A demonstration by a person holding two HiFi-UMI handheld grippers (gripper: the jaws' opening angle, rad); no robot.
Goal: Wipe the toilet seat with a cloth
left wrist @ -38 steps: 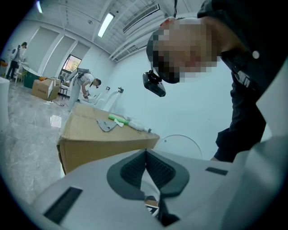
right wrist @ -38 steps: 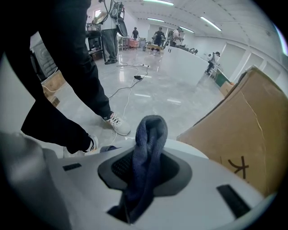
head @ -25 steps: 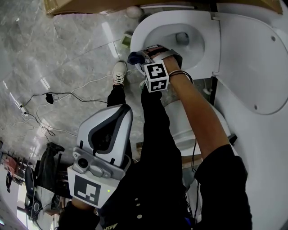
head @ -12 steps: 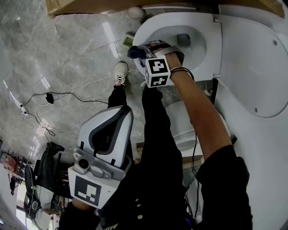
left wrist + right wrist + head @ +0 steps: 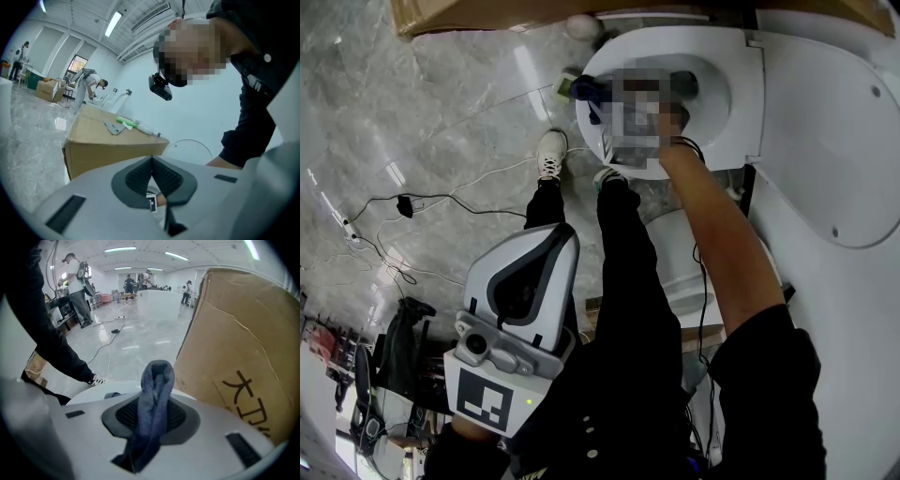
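The white toilet seat rings the bowl at the top of the head view. My right gripper reaches over the seat's left rim and is shut on a blue-grey cloth. A mosaic patch covers part of that gripper. In the right gripper view the cloth is folded between the jaws, and its loop sticks out over the seat rim. My left gripper hangs low beside the person's leg, far from the seat. It is shut with nothing in it.
The raised toilet lid fills the right side. A cardboard box stands just beyond the bowl, close to the right gripper. Cables trail over the marble floor at left. The person's shoe is planted by the toilet base.
The right gripper has slid the cloth along the seat's rim, up and slightly left in the head view. The left gripper has stayed put.
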